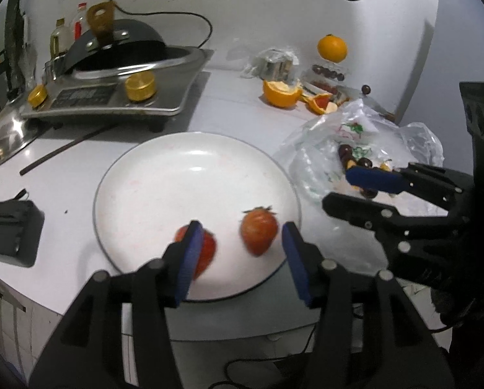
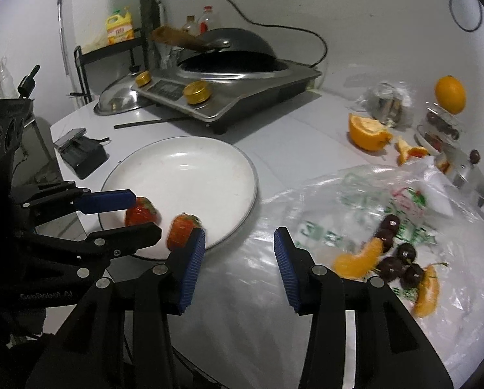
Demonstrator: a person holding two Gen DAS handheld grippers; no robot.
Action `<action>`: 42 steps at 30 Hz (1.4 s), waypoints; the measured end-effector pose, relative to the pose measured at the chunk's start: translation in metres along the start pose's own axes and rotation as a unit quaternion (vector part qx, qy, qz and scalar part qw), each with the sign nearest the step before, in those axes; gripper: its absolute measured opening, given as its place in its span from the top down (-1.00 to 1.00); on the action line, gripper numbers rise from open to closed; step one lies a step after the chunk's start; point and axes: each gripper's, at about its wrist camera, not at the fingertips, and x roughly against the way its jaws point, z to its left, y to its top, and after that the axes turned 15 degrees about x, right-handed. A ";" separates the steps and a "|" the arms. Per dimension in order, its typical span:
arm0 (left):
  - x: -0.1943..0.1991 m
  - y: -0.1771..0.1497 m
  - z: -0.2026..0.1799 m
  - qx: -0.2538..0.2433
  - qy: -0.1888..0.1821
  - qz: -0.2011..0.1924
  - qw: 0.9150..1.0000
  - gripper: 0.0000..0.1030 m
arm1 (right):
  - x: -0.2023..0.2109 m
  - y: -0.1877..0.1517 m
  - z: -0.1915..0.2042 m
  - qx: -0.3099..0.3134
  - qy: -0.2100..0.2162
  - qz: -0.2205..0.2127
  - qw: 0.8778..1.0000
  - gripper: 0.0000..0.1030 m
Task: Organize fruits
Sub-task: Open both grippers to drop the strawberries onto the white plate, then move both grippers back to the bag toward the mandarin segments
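Two strawberries [image 1: 258,231] on near rim of white plate [image 1: 164,175]; left gripper [image 1: 240,259] and right gripper [image 2: 240,267] both parted, empty.

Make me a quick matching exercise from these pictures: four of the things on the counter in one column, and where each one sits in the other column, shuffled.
Things
1. strawberries
2. cherries
3. whole orange
4. black pan

Places
A. on the steel cooker
B. on the white plate
C. on the clear plastic bag
D. perched on a small container near the wall

Pairs: 1-B, 2-C, 3-D, 4-A
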 end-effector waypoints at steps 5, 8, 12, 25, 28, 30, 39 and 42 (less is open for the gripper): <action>-0.005 -0.003 -0.023 -0.015 -0.001 0.003 1.000 -0.02 | 0.012 -0.015 -0.018 -0.014 -0.010 -0.004 1.000 0.09; -0.008 -0.005 -0.035 -0.022 0.000 0.005 1.000 -0.02 | 0.018 -0.024 -0.026 -0.020 -0.015 -0.006 1.000 0.09; -0.011 -0.006 -0.049 -0.032 0.000 0.008 0.999 -0.02 | 0.025 -0.034 -0.037 -0.029 -0.021 -0.009 0.999 0.09; -0.023 -0.007 -0.097 -0.081 -0.001 0.009 0.997 -0.02 | 0.044 -0.066 -0.081 -0.069 -0.044 -0.020 0.996 0.09; -0.029 -0.007 -0.109 -0.093 0.000 0.008 0.996 -0.02 | 0.047 -0.073 -0.090 -0.077 -0.048 -0.020 0.996 0.09; -0.033 -0.007 -0.117 -0.098 0.001 0.007 0.995 -0.02 | 0.048 -0.076 -0.094 -0.081 -0.049 -0.019 0.995 0.09; -0.053 -0.002 -0.146 -0.119 -0.003 0.014 0.993 -0.02 | 0.053 -0.091 -0.119 -0.096 -0.060 -0.019 0.993 0.09; -0.063 -0.003 -0.153 -0.131 -0.002 0.019 0.991 -0.02 | 0.054 -0.097 -0.128 -0.104 -0.066 -0.017 0.992 0.09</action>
